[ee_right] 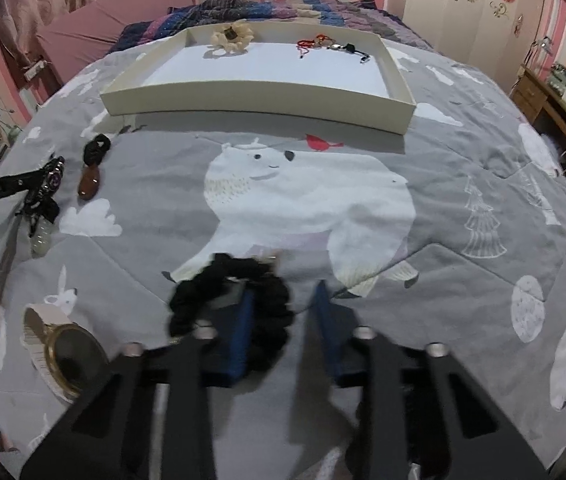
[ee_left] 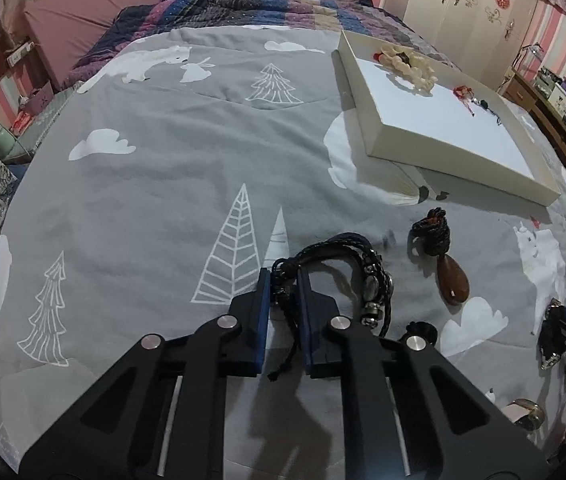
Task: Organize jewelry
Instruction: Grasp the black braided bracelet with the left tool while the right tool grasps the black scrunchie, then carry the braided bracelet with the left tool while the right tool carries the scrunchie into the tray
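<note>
My left gripper [ee_left: 283, 280] is shut on a black braided bracelet [ee_left: 357, 276] with metal beads, held just above the grey blanket. A brown teardrop pendant [ee_left: 453, 282] on a black cord lies to its right. My right gripper [ee_right: 281, 304] is open over a black scrunchie [ee_right: 231, 296], its left finger inside the ring. A white box lid [ee_right: 259, 98] at the far side holds a cream scrunchie [ee_right: 230, 36], a red cord piece [ee_right: 307, 45] and a small dark charm [ee_right: 347, 48]. The left gripper also shows in the right wrist view [ee_right: 49, 178].
A gold watch with a pale strap [ee_right: 63, 354] lies at the near left of the blanket. A clear bead piece [ee_right: 41, 236] lies under the left gripper. Pillows and a patchwork quilt [ee_right: 267, 8] lie beyond the lid. A wooden desk [ee_right: 555, 112] stands at right.
</note>
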A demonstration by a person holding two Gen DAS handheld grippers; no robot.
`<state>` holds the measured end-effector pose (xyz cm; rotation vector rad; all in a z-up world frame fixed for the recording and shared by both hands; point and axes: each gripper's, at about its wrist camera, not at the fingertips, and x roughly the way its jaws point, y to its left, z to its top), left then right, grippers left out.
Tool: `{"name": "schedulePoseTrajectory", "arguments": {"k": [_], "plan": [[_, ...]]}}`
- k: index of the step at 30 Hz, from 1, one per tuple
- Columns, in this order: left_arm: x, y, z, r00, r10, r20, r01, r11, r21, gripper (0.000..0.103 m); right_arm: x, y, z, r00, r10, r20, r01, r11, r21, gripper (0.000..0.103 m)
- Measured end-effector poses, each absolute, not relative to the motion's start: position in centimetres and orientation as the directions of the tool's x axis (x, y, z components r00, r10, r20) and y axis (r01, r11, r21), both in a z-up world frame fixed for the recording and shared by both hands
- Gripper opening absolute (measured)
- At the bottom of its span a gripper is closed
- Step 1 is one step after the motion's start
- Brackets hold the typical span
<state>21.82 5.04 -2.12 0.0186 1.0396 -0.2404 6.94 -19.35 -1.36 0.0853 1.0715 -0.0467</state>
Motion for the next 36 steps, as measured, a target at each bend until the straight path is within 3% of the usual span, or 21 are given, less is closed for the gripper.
{"name": "schedulePoseTrajectory", "arguments": {"k": [6, 13, 15, 23, 36], "plan": [[21.6, 4.5, -1.0, 0.506, -0.208, -0.837, 0.229, 0.968, -0.102, 0.011, 7.8, -20.2, -0.9, 0.487, 0.027, -0.873, 0.077, 0.994, 0.074, 0.013], [21.4, 4.0, 2.3, 0.563, -0.224, -0.795, 0.257, 0.962, -0.089, 0.008, 9.7, -21.5, 1.1, 0.533, 0.014, -0.846, 0.084, 0.994, 0.070, 0.013], [21.7, 3.5, 3.3, 0.571, -0.235, -0.786, 0.268, 0.959, -0.091, 0.000, 10.6, -22.0, 2.0, 0.547, 0.009, -0.837, 0.084, 0.994, 0.066, 0.013], [23.3, 1.4, 6.9, 0.624, -0.252, -0.739, 0.307, 0.950, -0.065, 0.000, 15.0, -23.8, 5.2, 0.601, -0.033, -0.798, 0.093, 0.995, 0.030, 0.013], [24.5, -0.2, 2.9, 0.515, -0.254, -0.819, 0.311, 0.946, -0.098, 0.000, 17.0, -24.1, 5.9, 0.616, -0.017, -0.788, 0.088, 0.995, 0.047, 0.013]]}}
